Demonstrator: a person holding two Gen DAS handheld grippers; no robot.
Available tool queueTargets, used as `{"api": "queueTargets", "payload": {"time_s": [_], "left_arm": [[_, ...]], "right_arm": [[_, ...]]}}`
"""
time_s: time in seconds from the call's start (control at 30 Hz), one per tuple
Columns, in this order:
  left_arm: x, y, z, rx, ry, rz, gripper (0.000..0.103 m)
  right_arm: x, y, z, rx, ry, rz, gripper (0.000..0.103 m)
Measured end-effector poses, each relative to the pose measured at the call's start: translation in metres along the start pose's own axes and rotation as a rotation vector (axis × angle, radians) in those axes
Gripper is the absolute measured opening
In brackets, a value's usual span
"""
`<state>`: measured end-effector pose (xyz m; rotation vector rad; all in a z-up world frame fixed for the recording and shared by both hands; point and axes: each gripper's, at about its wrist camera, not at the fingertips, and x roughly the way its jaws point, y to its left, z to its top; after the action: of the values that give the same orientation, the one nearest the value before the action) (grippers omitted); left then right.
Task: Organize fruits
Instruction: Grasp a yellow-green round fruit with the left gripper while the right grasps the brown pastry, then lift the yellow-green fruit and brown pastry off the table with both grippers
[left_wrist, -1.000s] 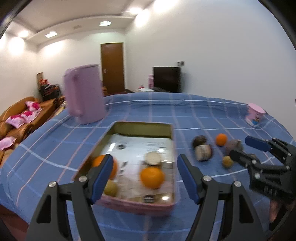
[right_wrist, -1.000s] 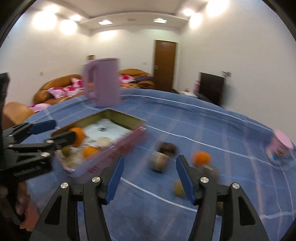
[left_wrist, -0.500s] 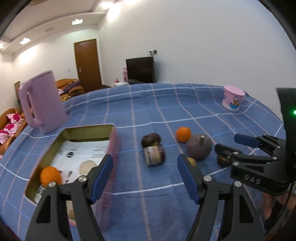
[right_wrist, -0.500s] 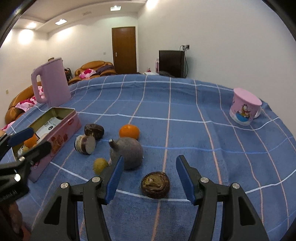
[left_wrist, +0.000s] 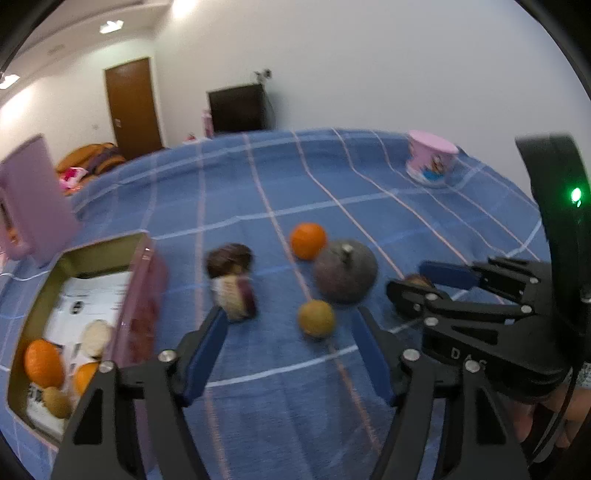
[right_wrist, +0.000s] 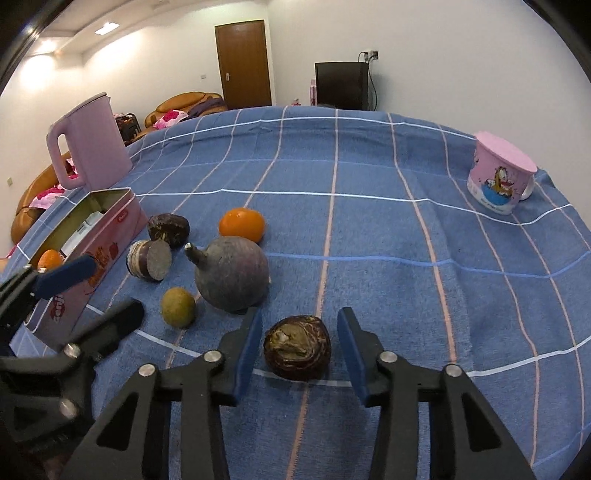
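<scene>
The right claw (right_wrist: 300, 345) is closing, its blue pads flanking but not yet pressing a dark, rough-skinned round fruit (right_wrist: 297, 348) near the counter's front edge. It looks firm and light; a grip across its widest part should suit. The left claw (left_wrist: 288, 350), also narrowing, holds nothing. Beyond lie a smooth orange (right_wrist: 242, 224) and the pink tin (right_wrist: 110, 236) toward the left edge.

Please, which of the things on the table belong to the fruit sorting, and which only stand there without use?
Belong to the job:
pink tin
orange
large purple fruit
small yellow-green fruit
dark halved fruit, between the closing right gripper pads
cut fruit piece
dark fruit

Just standing about:
pink kettle
pink mug
</scene>
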<state>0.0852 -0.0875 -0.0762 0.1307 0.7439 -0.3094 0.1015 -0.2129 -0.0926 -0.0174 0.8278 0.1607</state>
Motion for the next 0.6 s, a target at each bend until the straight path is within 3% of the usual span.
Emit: {"api": "queueTargets", "payload": {"time_s": [0.07,0.23,0.43,0.6], "left_arm": [[0.009,-0.001,0.000,0.001,0.030,-0.011,0.055],[0.023,0.000,0.003,-0.019,0.087,-0.058,0.048],[0.036,-0.001,0.005,-0.016,0.136,-0.095,0.028],[0.031,0.002,0.004,-0.028,0.113,-0.091,0.028]], "right_arm": [[0.002,0.000,0.000,-0.002,0.011,0.008,0.039],[0.004,-0.002,0.000,0.001,0.023,0.021,0.039],[0.005,-0.003,0.000,0.006,0.036,0.034,0.039],[0.005,-0.003,0.000,0.003,0.037,0.039,0.039]]}}
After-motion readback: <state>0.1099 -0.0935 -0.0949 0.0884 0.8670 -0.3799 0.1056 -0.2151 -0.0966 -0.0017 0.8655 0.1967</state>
